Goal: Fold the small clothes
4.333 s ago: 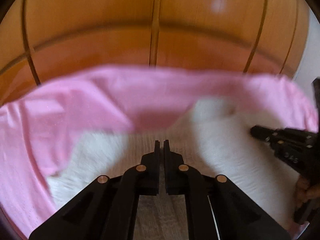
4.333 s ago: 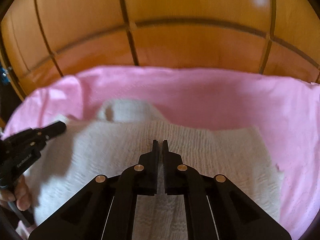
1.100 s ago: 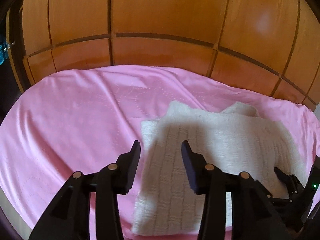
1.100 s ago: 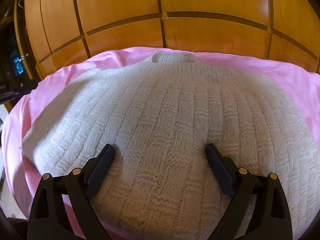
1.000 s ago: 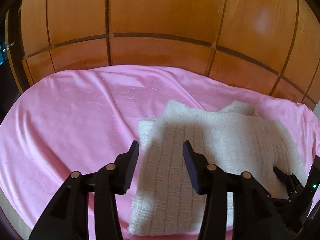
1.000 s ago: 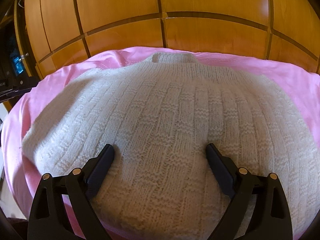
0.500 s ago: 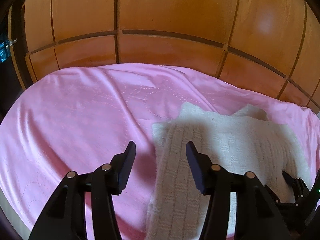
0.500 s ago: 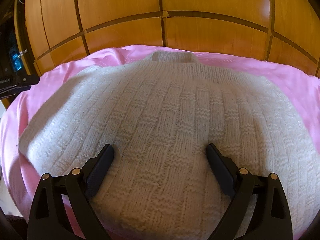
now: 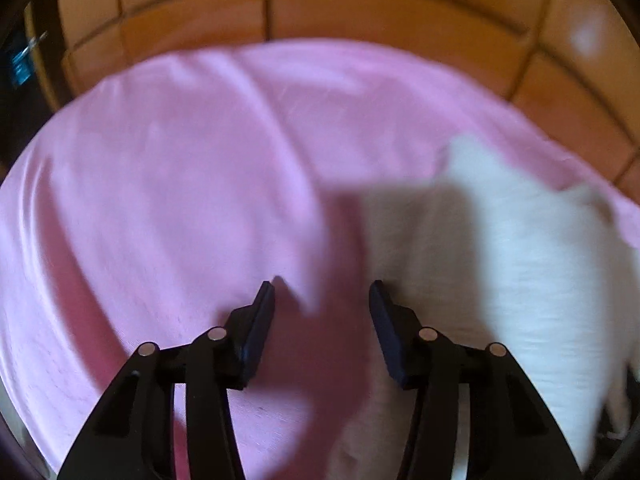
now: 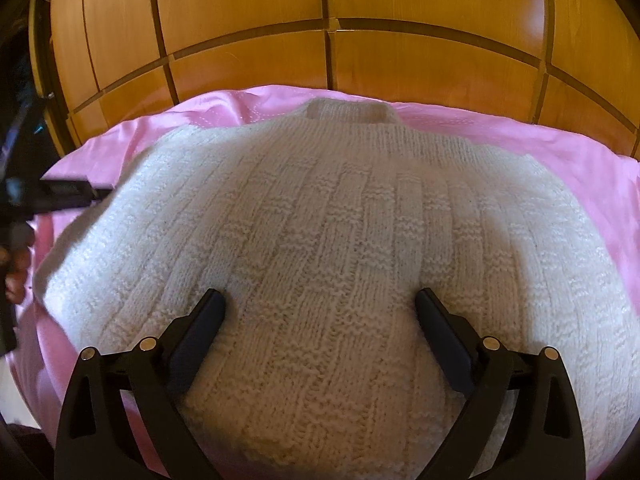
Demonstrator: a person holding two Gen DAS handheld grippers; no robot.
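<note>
Wooden panels [image 10: 400, 8] back the pink sheet [image 9: 160, 180] where the cream knitted sweater [image 10: 340, 240] lies flat, collar away from me. My right gripper [image 10: 320, 300] rests wide open on its lower middle. My left gripper [image 9: 322, 292], jaws just narrowing, empty, hovers beside its left edge. Soft, light, stretchy knit: I'd pinch the side hem.

Left wrist view: heavy motion blur, sweater [image 9: 520, 248] knit texture washed out to flat white, wood panelling [image 9: 360, 4] smeared. Hard dark shadow on the pink sheet [image 9: 160, 168] toward 6 o'clock. Soft glare spot at 2 o'clock. Right wrist view: sharp, warm, evenly lit, knit crisp. Both: strong fisheye bowing, black vignette corners.
</note>
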